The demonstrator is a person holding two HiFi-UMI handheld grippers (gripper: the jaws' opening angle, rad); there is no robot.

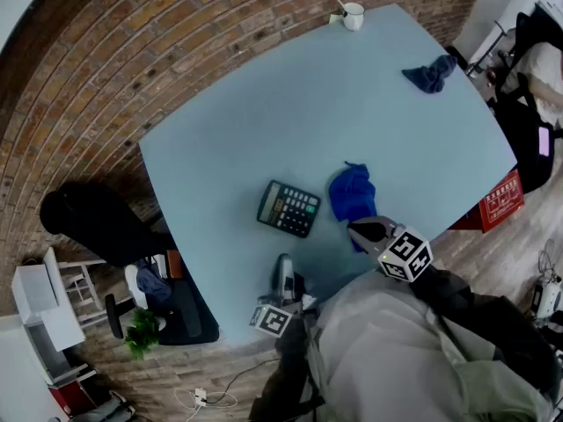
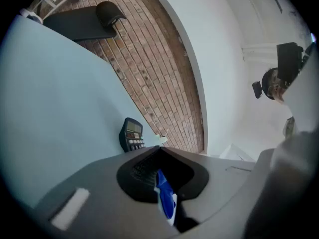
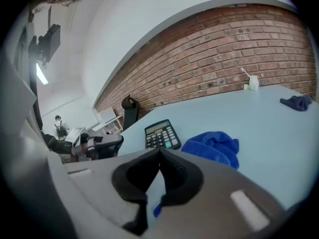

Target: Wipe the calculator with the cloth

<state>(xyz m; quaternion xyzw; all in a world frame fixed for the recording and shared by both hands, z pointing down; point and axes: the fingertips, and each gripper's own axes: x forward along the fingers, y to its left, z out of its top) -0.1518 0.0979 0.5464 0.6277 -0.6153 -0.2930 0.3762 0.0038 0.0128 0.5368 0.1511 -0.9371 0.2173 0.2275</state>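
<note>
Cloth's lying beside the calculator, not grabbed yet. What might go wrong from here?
1. The right gripper is shut at the near edge of the blue cloth. Pushed forward like that, it would likely shove the cloth rather than grasp it.
2. The calculator lies loose on the table. Wiping might slide it unless the left gripper, also shut, steadies it.

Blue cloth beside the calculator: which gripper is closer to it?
Right. The right gripper is just at the blue cloth's near edge; the left gripper is farther, off to its left, nearer the calculator.
</note>
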